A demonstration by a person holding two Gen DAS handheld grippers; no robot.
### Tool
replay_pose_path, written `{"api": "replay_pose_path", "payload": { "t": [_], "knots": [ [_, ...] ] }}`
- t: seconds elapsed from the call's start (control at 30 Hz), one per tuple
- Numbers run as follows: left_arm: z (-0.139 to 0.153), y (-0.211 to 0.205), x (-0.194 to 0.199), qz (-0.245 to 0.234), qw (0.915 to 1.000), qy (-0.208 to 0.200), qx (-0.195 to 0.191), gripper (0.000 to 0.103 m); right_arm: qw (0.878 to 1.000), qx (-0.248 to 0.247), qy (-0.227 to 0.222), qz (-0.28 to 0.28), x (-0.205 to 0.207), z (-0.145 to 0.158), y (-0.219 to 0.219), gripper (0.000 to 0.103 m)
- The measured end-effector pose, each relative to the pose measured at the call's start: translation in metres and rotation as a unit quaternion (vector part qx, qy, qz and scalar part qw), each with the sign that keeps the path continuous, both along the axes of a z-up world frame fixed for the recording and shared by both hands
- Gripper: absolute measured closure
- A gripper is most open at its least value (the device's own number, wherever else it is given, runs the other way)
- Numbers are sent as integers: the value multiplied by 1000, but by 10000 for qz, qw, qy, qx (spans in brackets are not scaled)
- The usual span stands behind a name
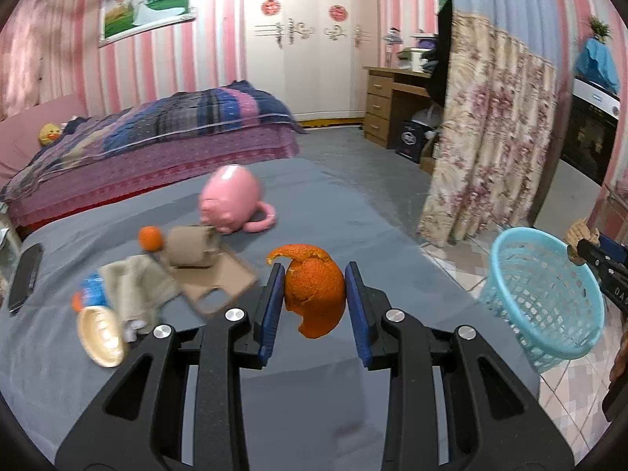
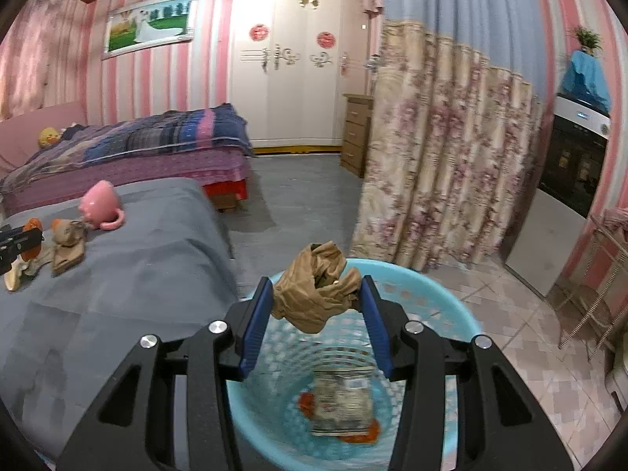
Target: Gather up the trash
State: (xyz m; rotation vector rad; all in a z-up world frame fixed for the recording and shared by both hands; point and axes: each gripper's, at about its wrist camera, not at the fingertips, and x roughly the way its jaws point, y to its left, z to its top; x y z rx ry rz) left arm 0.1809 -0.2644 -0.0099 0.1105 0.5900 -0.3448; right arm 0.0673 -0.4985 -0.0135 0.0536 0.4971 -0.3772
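My left gripper [image 1: 314, 294] is shut on an orange peel [image 1: 314, 290] and holds it above the grey table [image 1: 333, 212]. My right gripper [image 2: 317, 302] is shut on a crumpled brown paper wad [image 2: 314, 294] right over the light-blue trash basket [image 2: 443, 306]. Inside the basket lie a wrapper [image 2: 343, 400] and orange peel pieces [image 2: 306, 402]. The basket also shows in the left wrist view [image 1: 545, 298], on the floor right of the table, with the right gripper [image 1: 588, 251] and its paper at its far rim.
On the table sit a pink pig mug [image 1: 231, 204], a small orange [image 1: 150, 237], a paper roll [image 1: 192, 247] on a brown phone case [image 1: 219, 282], a cloth [image 1: 133, 286], a gold lid [image 1: 100, 335] and a black phone [image 1: 25, 274]. A floral curtain [image 1: 486, 137] hangs behind the basket.
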Motion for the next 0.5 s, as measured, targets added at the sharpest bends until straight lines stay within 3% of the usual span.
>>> {"api": "replay_pose_path", "payload": {
  "t": [0.5],
  "knots": [
    [-33, -98, -2, -1134, 9930, 223, -230, 73, 9976, -37, 137, -674, -37, -23, -59, 57]
  ]
}}
